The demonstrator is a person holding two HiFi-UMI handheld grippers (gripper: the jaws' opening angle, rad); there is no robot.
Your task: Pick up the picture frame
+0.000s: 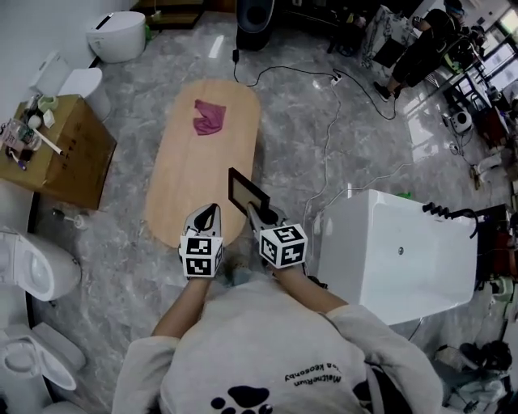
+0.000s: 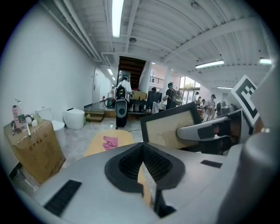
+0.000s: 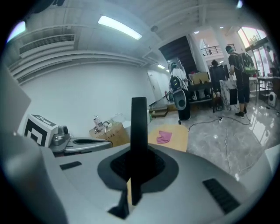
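The picture frame (image 1: pixel 246 192), black-edged with a tan inner panel, hangs in the air over the near end of the oval wooden table (image 1: pixel 202 162). My right gripper (image 1: pixel 257 213) is shut on its lower edge. In the right gripper view the frame (image 3: pixel 139 127) stands edge-on as a black bar between the jaws of that gripper (image 3: pixel 139 162). In the left gripper view the frame (image 2: pixel 168 127) faces me, with the right gripper's fingers (image 2: pixel 199 130) clamped on its side. My left gripper (image 1: pixel 208 214) (image 2: pixel 142 151) is beside it on the left, shut and holding nothing.
A pink cloth (image 1: pixel 209 117) lies at the table's far end. A cardboard box (image 1: pixel 71 154) with bottles on it and toilets (image 1: pixel 32 271) stand on the left. On the right is a white bathtub (image 1: pixel 396 251). A speaker (image 1: pixel 255 16) and a cable (image 1: pixel 324 121) are beyond the table.
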